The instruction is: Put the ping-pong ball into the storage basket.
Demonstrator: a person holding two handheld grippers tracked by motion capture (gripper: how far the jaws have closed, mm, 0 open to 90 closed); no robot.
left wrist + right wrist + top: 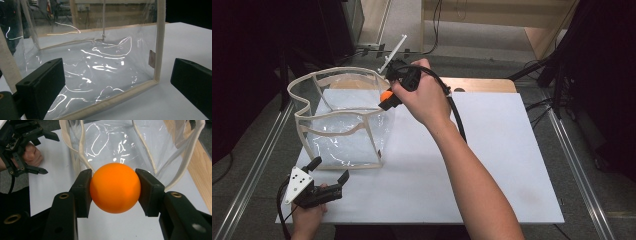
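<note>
— Where's the smooth orange ball (pixel 115 187) right now?

— Clamped between the two black jaws of the right gripper (pixel 114 188), one pad on each side of it. In the high view only a sliver of orange (pixel 385 95) peeks out under the hand, centre-left of the frame, right at the near corner of the clear plastic bag with cream fabric trim (pixel 343 117).

— So it's going in the bag?

— That's my guess. The bag stands open-topped, and the ball hangs just over its rim.

— What could go wrong?

— The ball is round and slick, and the pads only touch it at two small spots, so a tilt of the wrist could squirt it out. And if it's let go over the trim rather than the opening, it could bounce off and roll across the white table top (pixel 492 165).

— Could the bag tip?

— It looks light and floppy; a knock from the gripper on that wavy rim might fold a wall in.

— And the other hand?

— The left gripper (pixel 330 170) sits at the lower left, jaws spread apart, holding nothing, just beside the bag's near bottom edge (pixel 130 91) but not touching it.

— Room to move?

— Plenty on the right half of the table, which is bare. The left table edge is close to the bag, and a wooden strip (pixel 484 85) runs along the far side.
</note>
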